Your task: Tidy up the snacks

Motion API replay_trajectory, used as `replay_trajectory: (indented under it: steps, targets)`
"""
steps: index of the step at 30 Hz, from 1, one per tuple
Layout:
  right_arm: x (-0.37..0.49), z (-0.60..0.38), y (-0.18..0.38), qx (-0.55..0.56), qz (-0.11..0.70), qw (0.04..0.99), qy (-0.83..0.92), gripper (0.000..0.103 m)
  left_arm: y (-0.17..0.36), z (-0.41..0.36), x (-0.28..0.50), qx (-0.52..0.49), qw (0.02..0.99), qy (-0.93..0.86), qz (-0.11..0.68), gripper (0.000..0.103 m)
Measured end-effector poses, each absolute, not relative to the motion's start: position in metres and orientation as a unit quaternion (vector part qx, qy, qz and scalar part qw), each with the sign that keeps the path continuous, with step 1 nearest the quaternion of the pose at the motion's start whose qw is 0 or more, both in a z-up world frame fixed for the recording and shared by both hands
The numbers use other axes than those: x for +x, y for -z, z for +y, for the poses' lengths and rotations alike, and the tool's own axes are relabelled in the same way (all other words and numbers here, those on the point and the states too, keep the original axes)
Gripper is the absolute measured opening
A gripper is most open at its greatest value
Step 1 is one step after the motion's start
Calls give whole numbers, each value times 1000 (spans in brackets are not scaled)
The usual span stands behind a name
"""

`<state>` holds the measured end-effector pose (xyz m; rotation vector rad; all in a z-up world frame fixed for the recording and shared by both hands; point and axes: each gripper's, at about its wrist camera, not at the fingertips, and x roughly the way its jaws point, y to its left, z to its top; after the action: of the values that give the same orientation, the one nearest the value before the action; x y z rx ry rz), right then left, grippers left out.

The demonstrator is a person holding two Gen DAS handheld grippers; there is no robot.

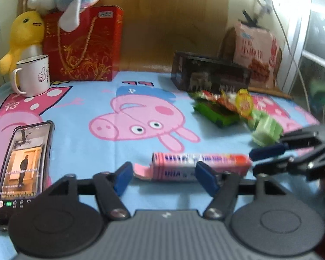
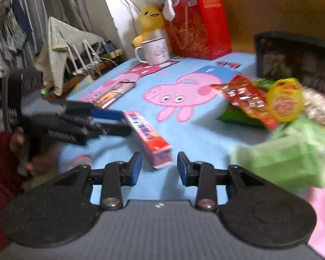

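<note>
Tongs of your left hand (image 1: 163,178) stand spread, the pink snack box (image 1: 200,165) just ahead at lower centre, its long axis crosswise; your right tongs (image 2: 159,169), also spread, face its near end

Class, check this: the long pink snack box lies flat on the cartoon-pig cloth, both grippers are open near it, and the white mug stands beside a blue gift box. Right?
One error: the gift box beside the white mug is red, as the left wrist view shows.
</note>
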<state>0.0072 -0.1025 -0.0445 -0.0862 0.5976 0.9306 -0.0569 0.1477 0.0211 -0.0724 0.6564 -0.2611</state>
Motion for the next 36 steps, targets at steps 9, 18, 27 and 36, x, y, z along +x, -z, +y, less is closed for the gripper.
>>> replay_trajectory:
  steps: [9,18,27,36]
  targets:
    - [4,-92,47,-107,260,847,-452,47,-32,179,-60,-116,939,109,305,79]
    - [-2,-78,55,-122,253,854,-439,47,-11,158,-49,-133,921,126,344,69]
    - [-2,-75,56,-124,237,862,-430,35,-12,154,-50,-171,917,138,333,33]
    - [3,-100,37,-97,207,884,-407,35,-39,129,-26,-146,930,166,294,33]
